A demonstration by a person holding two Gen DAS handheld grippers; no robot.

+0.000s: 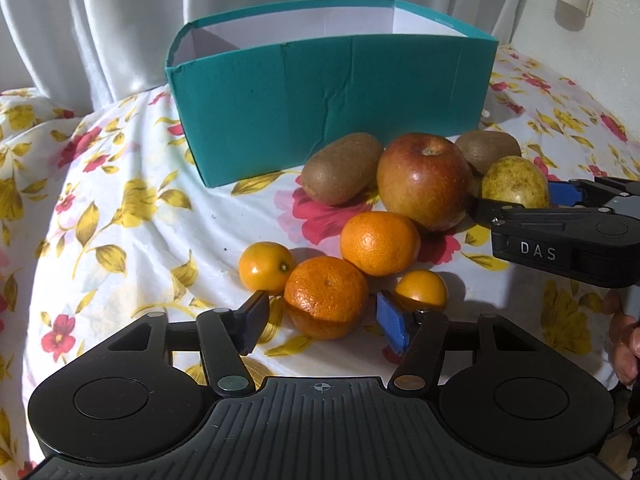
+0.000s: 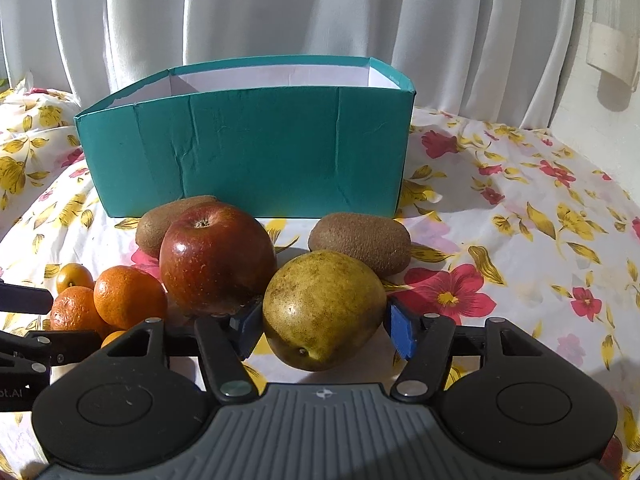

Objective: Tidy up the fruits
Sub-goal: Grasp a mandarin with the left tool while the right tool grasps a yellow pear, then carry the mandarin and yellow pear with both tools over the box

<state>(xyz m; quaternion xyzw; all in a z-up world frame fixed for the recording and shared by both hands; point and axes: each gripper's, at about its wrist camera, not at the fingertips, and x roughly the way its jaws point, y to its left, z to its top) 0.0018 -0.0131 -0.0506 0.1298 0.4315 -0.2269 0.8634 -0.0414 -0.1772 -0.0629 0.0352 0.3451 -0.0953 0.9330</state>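
A teal box [image 1: 328,104] with a white inside stands at the back; it also shows in the right wrist view [image 2: 248,152]. Fruit lies in front of it: a red apple [image 1: 424,180], two kiwis [image 1: 340,168] [image 1: 488,148], a yellow-green pear [image 1: 516,184] and several oranges. My left gripper [image 1: 320,320] is open, its pads either side of the nearest orange [image 1: 326,292] with small gaps. My right gripper [image 2: 324,328] has its pads against both sides of the pear [image 2: 324,308], which rests on the cloth beside the apple [image 2: 216,256].
A floral cloth [image 1: 120,208] covers a soft, uneven surface. White curtains [image 2: 280,12] hang behind the box. A larger orange [image 1: 380,242] and two small ones [image 1: 266,266] [image 1: 422,288] crowd around the nearest orange. The right gripper body [image 1: 560,236] reaches in from the right.
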